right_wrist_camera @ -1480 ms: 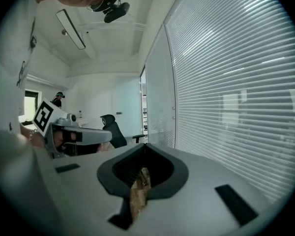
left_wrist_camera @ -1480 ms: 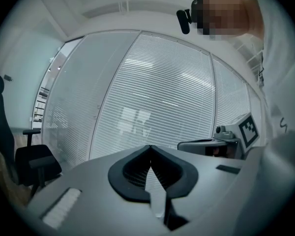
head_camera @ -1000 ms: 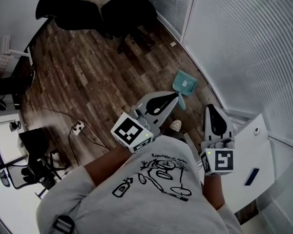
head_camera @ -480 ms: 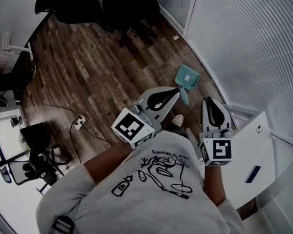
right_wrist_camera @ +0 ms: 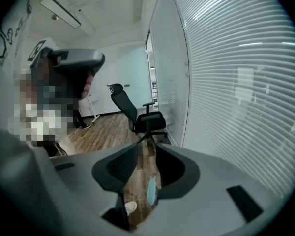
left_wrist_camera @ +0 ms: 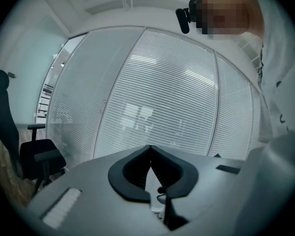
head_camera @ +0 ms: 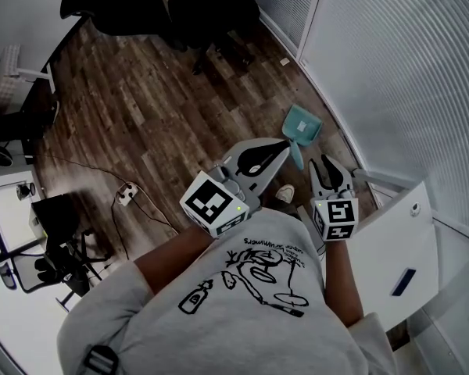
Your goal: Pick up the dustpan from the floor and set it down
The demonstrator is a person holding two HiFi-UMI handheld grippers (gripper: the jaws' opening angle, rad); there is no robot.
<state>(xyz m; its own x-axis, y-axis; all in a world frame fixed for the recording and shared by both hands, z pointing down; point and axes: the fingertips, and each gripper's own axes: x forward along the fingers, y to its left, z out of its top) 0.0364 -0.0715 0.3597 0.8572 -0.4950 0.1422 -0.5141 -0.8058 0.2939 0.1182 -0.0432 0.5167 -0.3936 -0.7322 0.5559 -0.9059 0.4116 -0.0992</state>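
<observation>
Right tool (head_camera: pixel 326 165) has just been opened partway, nothing gripped; left tool (left_wrist_camera: pixel 148 149) is closed; teal dustpan (head_camera: pixel 301 125) is seen at the edge of the floor (head_camera: pixel 141 123).

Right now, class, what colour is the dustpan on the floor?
Teal; the dustpan shows best in head view.

The dustpan (head_camera: pixel 301 126) is small, teal plastic, with a pale patch inside its pan. It lies flat on the wood floor (head_camera: pixel 156 123) close to the slatted wall (head_camera: pixel 391 76), its short handle pointing back toward me. It sits ahead of and below my right hand-held gripper (head_camera: pixel 328 165), untouched. That gripper's jaws have just been opening and hold nothing. Through their gap the dustpan shows edge-on, a thin teal sliver.
</observation>
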